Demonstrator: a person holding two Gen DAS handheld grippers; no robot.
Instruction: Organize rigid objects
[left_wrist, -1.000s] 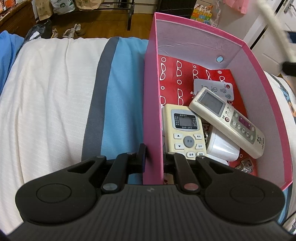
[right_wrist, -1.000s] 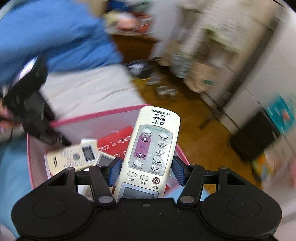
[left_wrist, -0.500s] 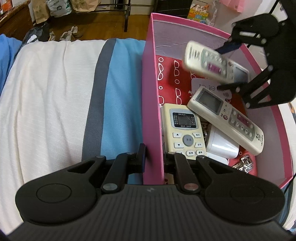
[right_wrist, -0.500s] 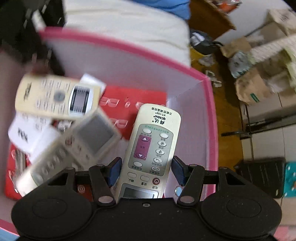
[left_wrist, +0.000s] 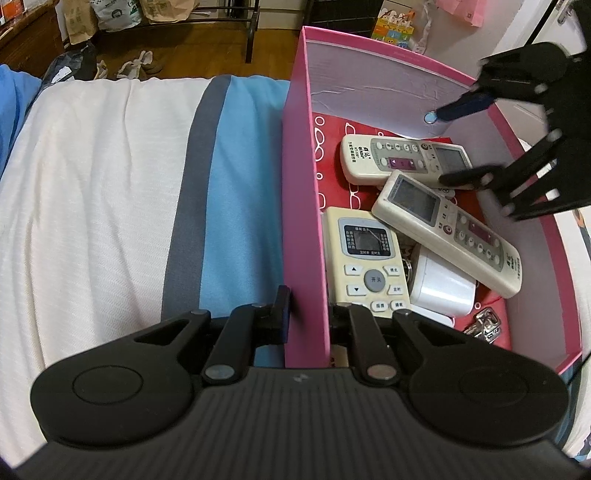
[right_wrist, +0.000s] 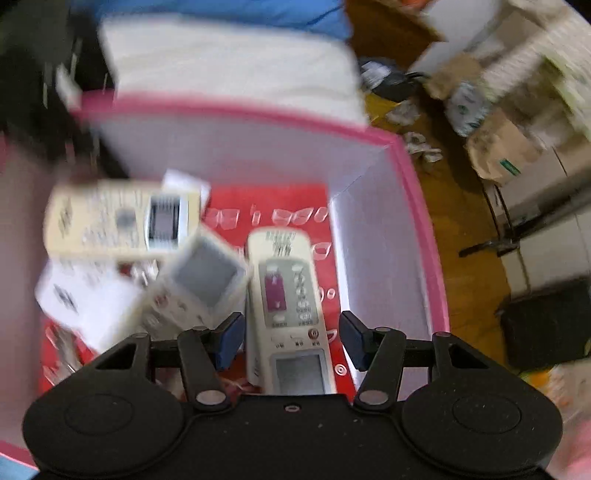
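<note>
A pink box (left_wrist: 301, 206) with a red patterned floor stands on the bed. My left gripper (left_wrist: 308, 314) is shut on the box's near left wall. Inside lie a cream remote (left_wrist: 365, 258), a white remote with a purple panel (left_wrist: 447, 225) and another white remote (left_wrist: 402, 158) at the far end, lying free. My right gripper (left_wrist: 461, 144) is open above that far remote; in the right wrist view the gripper (right_wrist: 291, 339) has its jaws apart on either side of the remote (right_wrist: 291, 310), which rests on the box floor.
A white block (left_wrist: 439, 288) and metal bits (left_wrist: 484, 325) lie in the box's near corner. The bed has a white cover (left_wrist: 92, 206) with grey and blue stripes (left_wrist: 229, 206). Beyond it is wooden floor with bags (left_wrist: 114, 14) and shoes.
My right gripper carried the white remote down into the box, opened and let it go; the remote now lies at the far end. My left gripper has kept hold of the box wall.
</note>
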